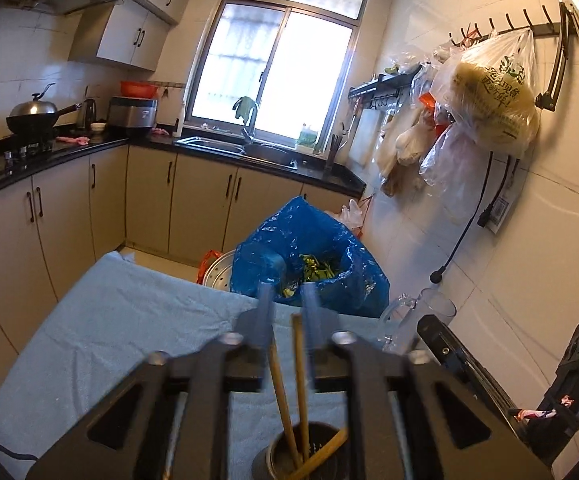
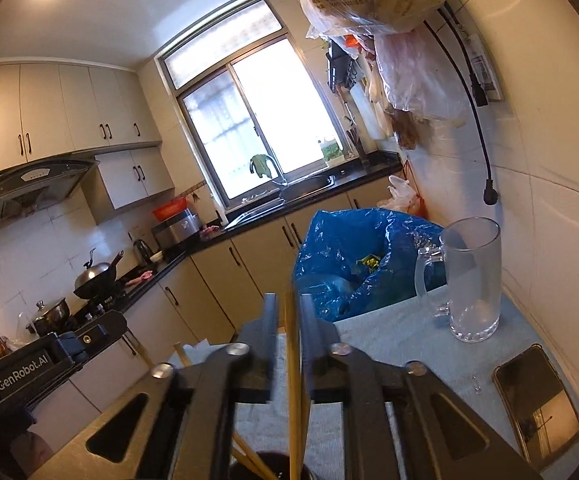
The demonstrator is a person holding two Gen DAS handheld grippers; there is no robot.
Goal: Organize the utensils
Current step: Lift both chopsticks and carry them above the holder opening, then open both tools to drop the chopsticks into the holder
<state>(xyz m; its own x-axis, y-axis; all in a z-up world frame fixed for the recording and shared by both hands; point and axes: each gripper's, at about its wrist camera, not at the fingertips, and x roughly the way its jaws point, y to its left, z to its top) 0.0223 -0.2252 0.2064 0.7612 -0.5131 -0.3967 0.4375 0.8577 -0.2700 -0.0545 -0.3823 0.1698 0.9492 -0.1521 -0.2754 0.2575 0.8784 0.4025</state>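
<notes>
My left tongs [image 1: 287, 300] are standing slightly parted over the dark holder [image 1: 305, 456] on the blue-clothed tabletop [image 1: 109, 320], chopsticks [image 1: 299, 360] rising loose between them. My right tongs [image 2: 289, 312] are also slightly parted, one chopstick [image 2: 294, 360] standing ungripped between them, its lower end in the holder; a glass mug [image 2: 473, 280] is standing farther right.

A bright window [image 1: 277, 68] lights a white-tiled kitchen; beige cabinets [image 1: 145, 200] run under a black counter [image 1: 69, 152], with a range hood [image 2: 33, 184] above the stove.
</notes>
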